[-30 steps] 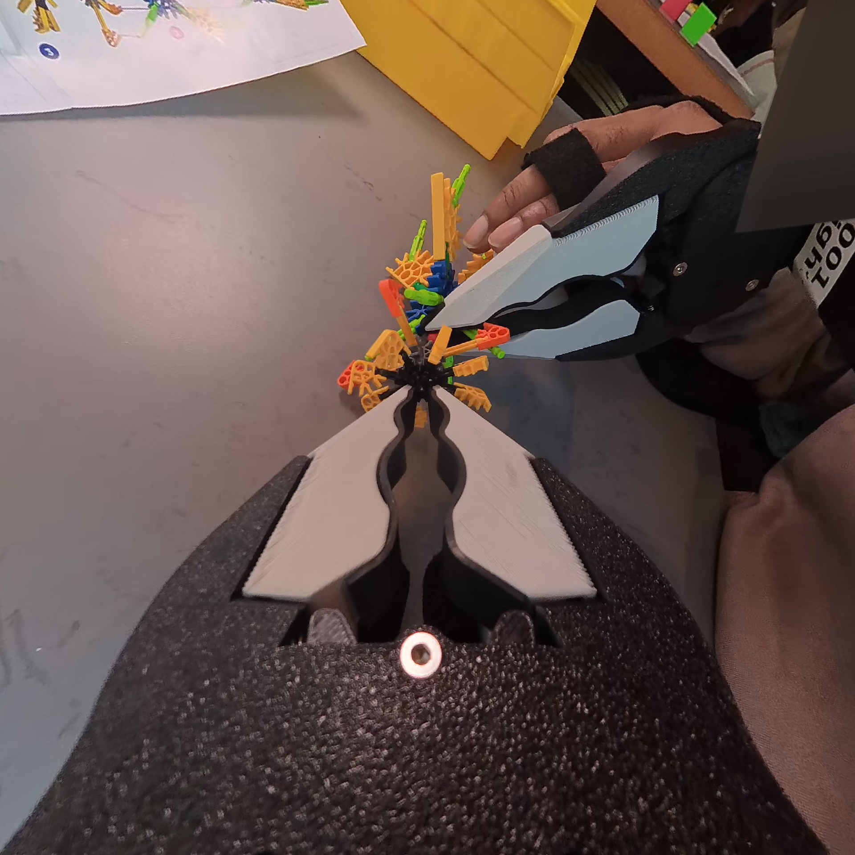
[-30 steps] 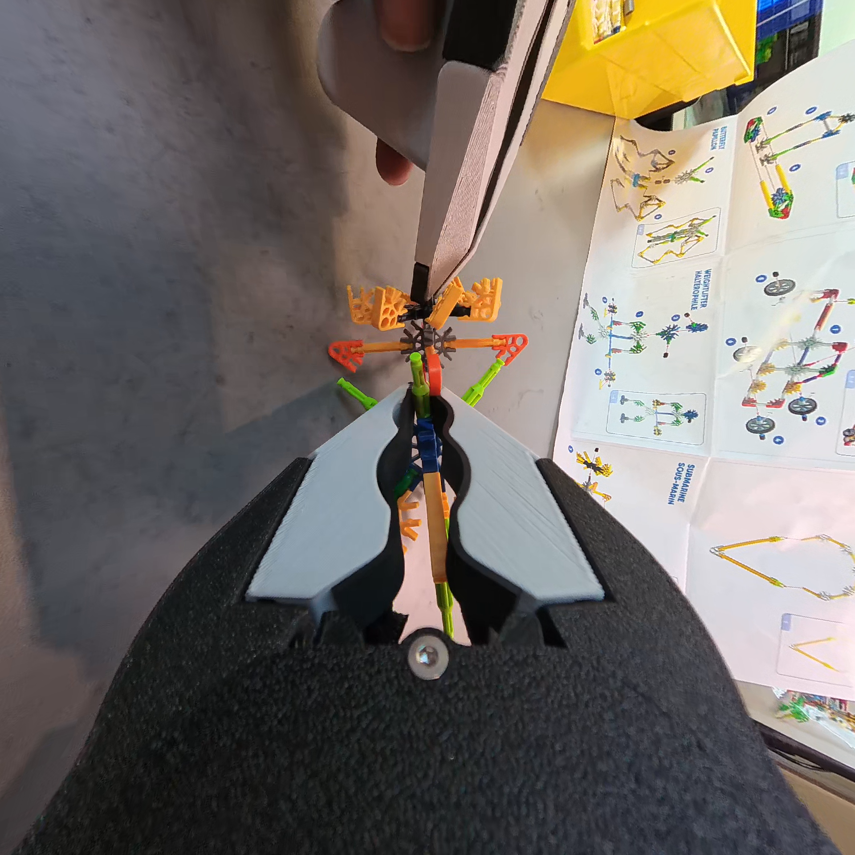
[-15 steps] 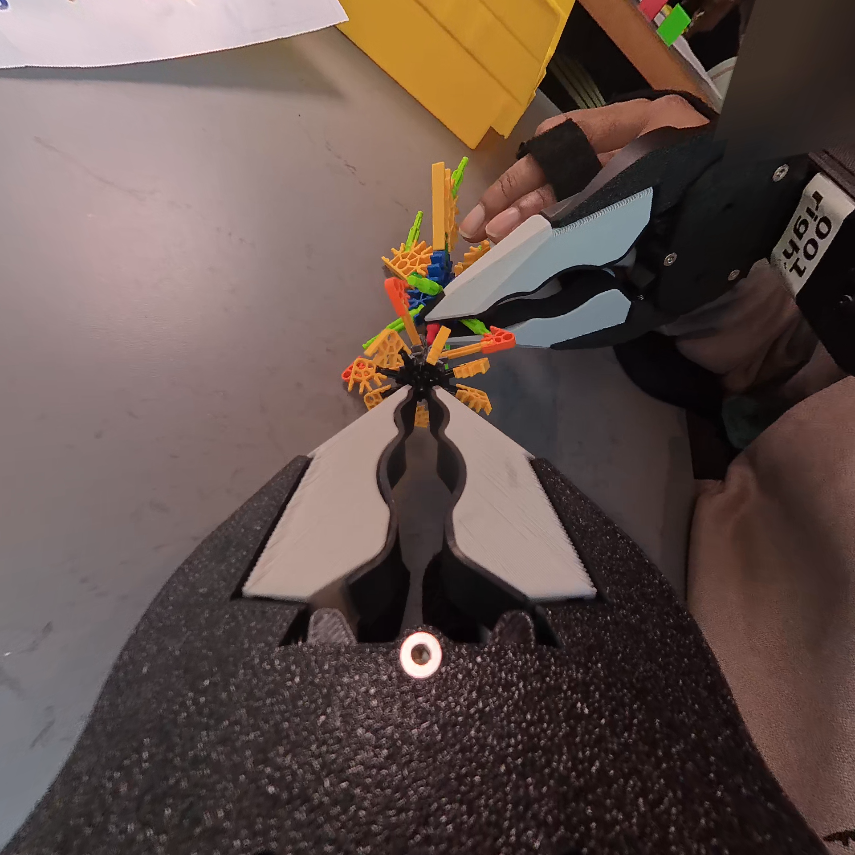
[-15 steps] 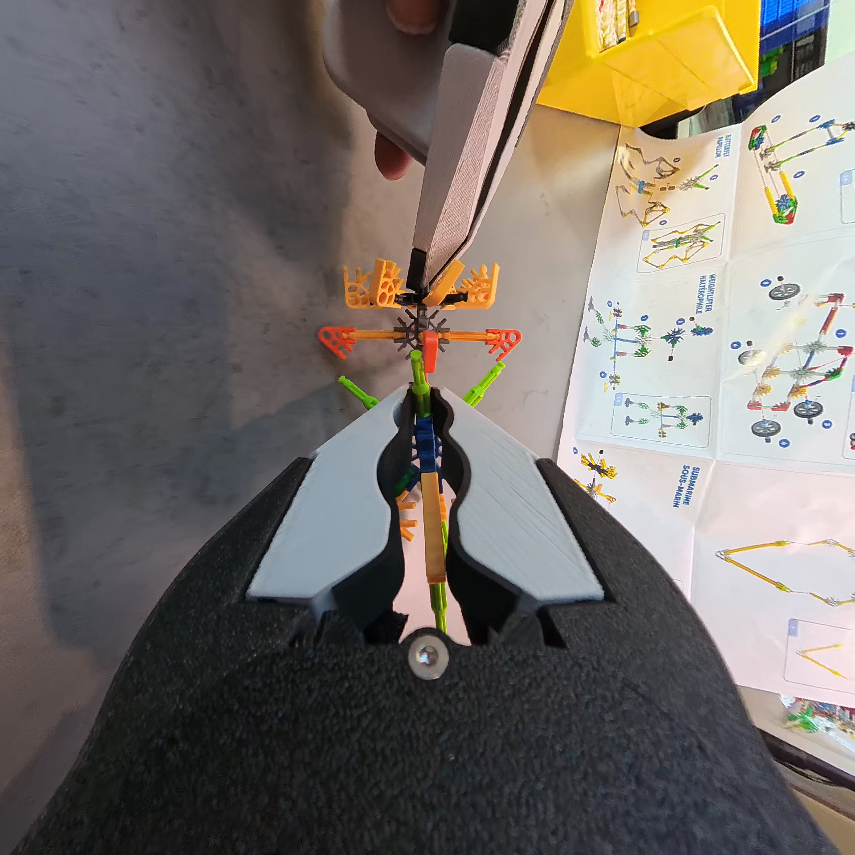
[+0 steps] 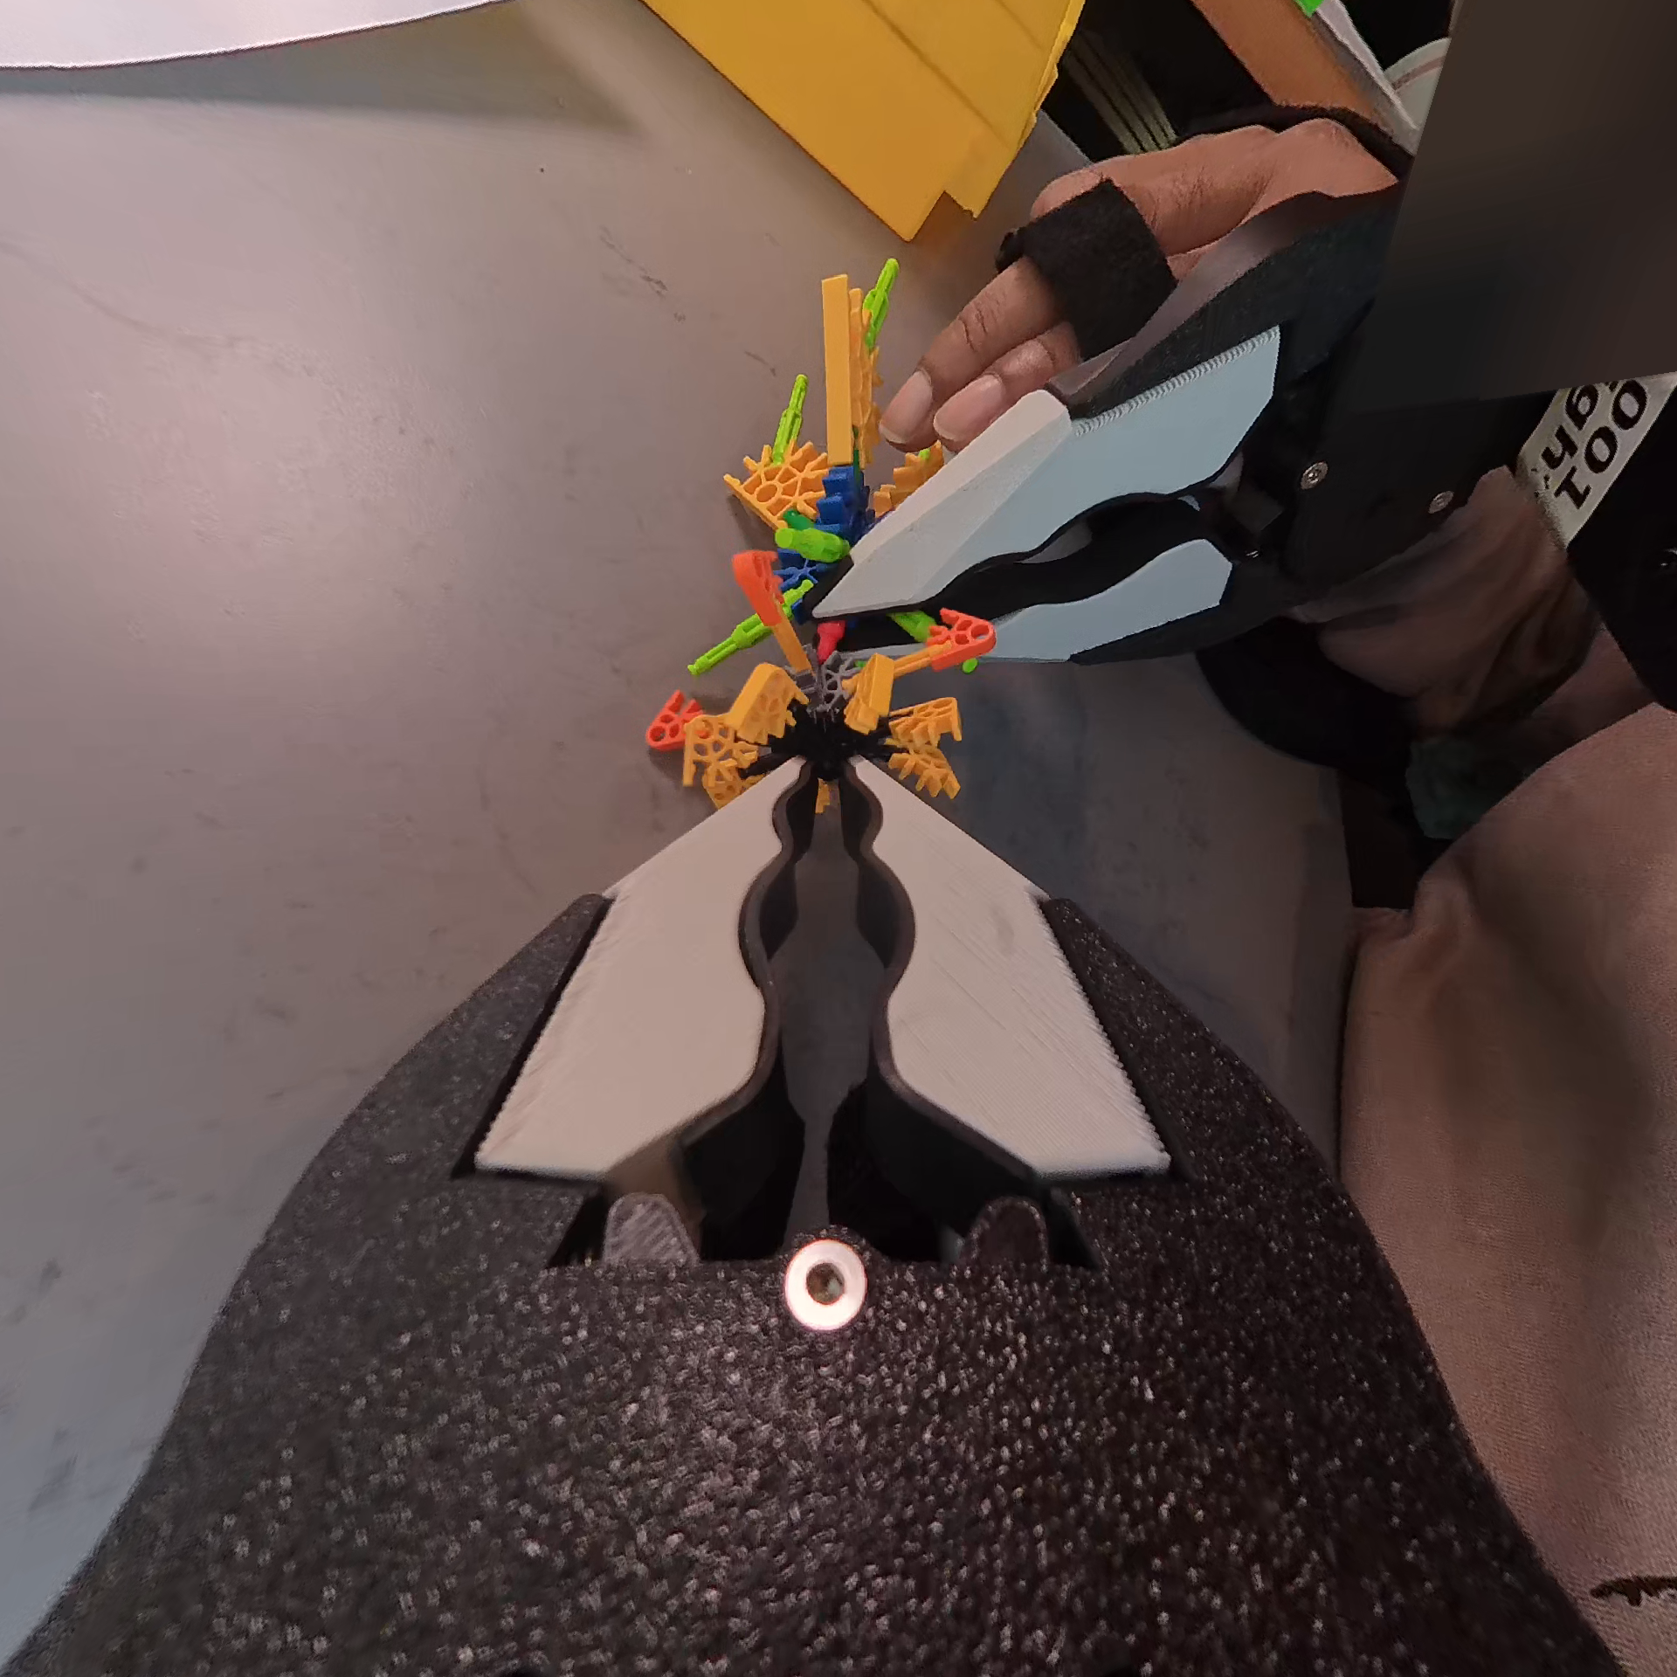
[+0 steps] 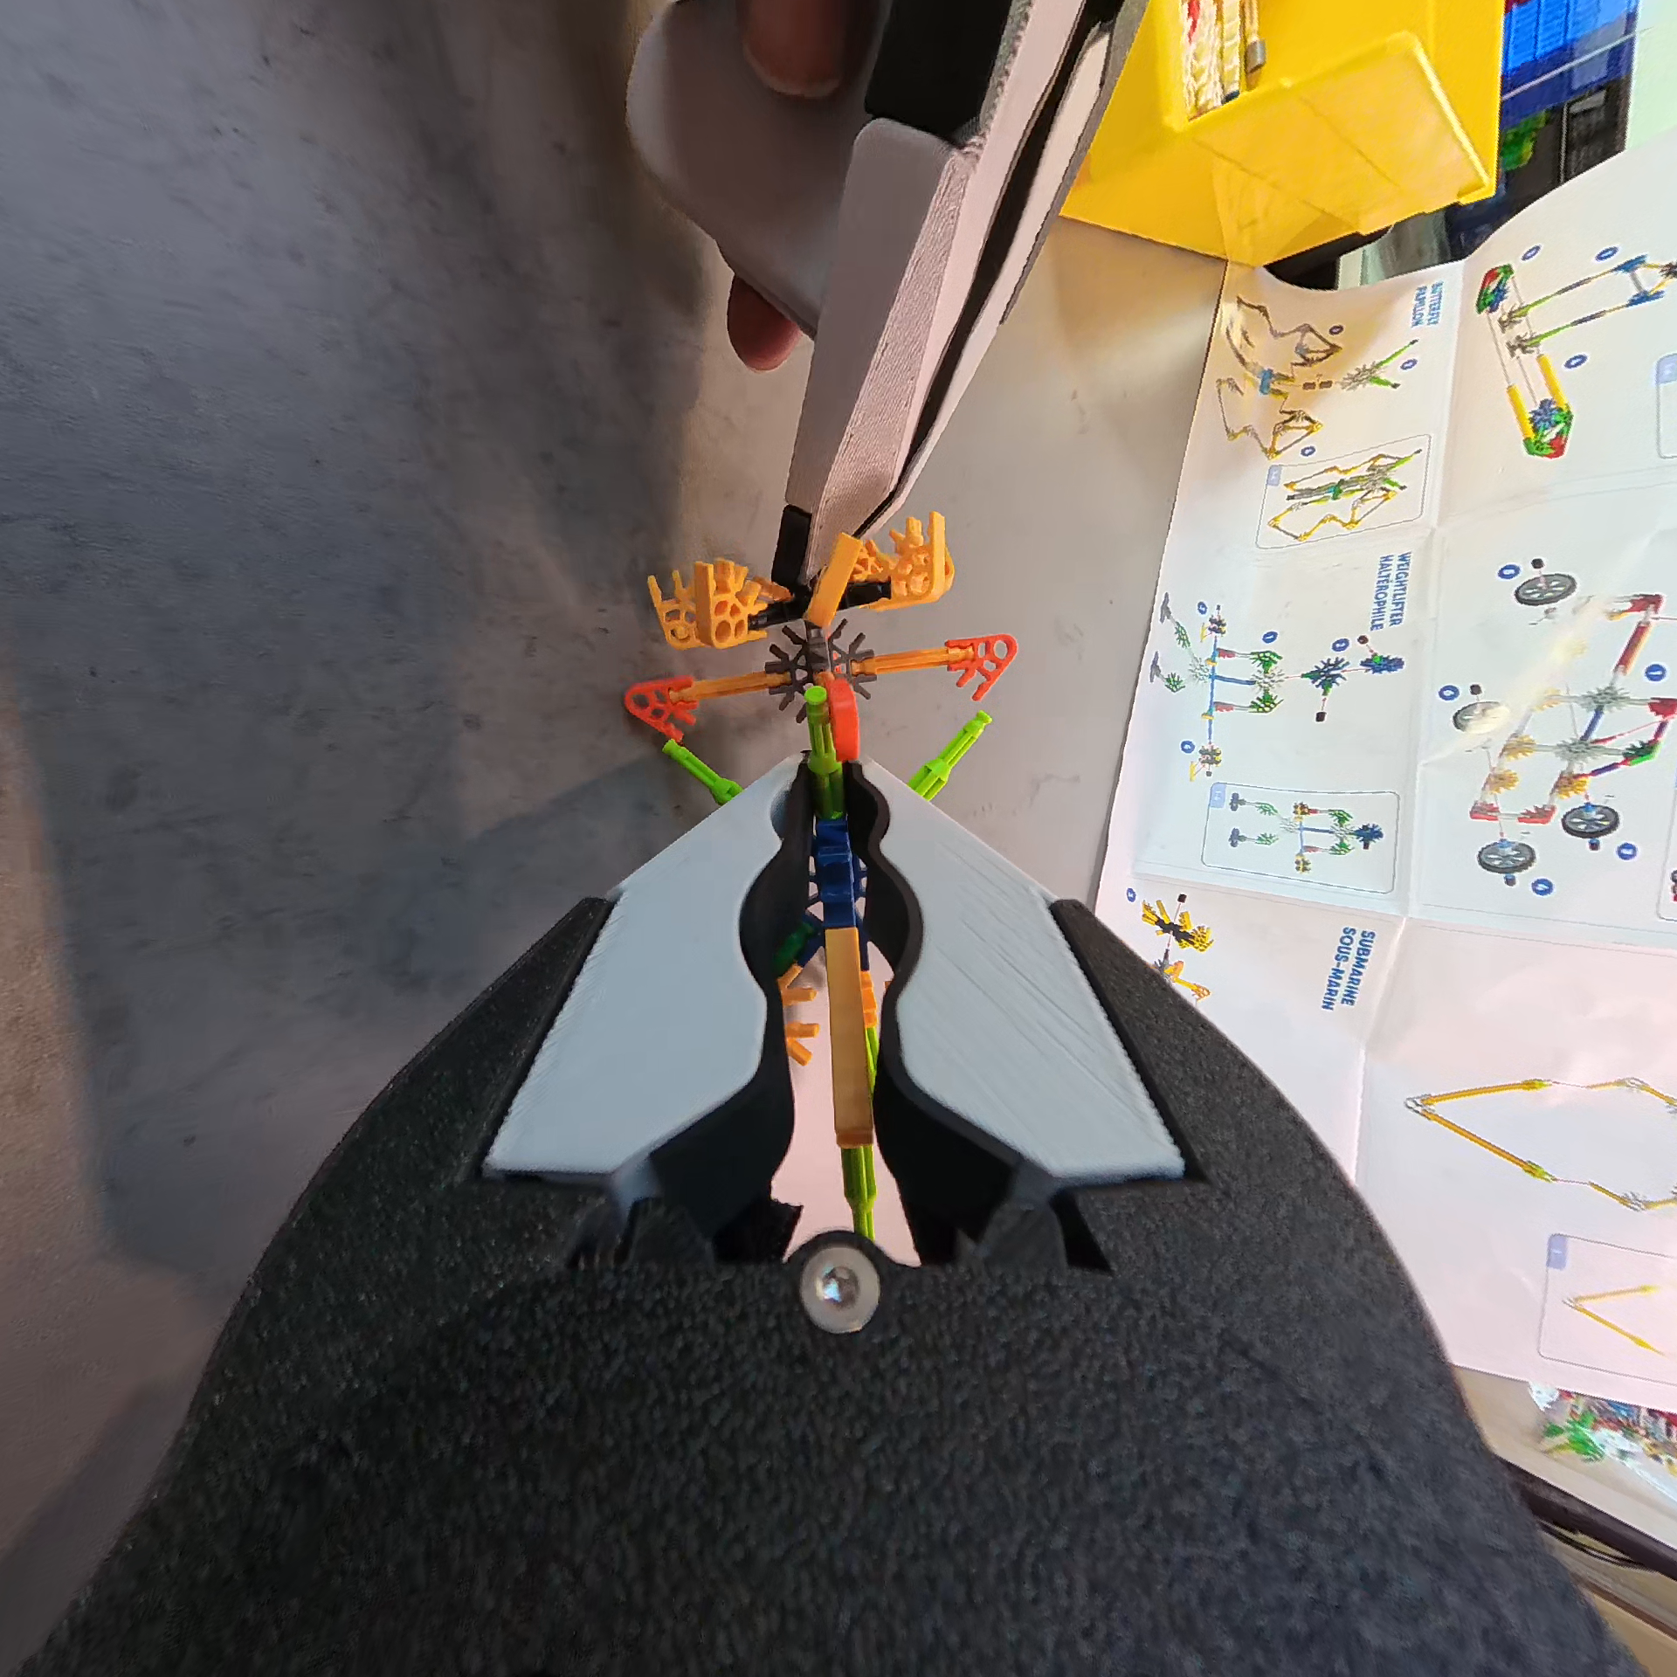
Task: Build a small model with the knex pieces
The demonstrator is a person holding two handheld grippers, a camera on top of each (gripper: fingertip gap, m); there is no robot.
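Currently: left hand-held gripper (image 5: 824,767) pinched narrow on black hub of rod-and-connector toy model (image 5: 821,581), frame centre | right hand-held gripper (image 6: 828,771) clamped on its blue-green spine, above grey worktop (image 5: 363,544) | advice: keep both grips square, avoid twisting.

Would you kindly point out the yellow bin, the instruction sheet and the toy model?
yellow bin (image 6: 1289,136), right wrist view, front wall.
instruction sheet (image 6: 1416,989), right wrist view, blank middle.
toy model (image 6: 821,667), right wrist view, grey hub.
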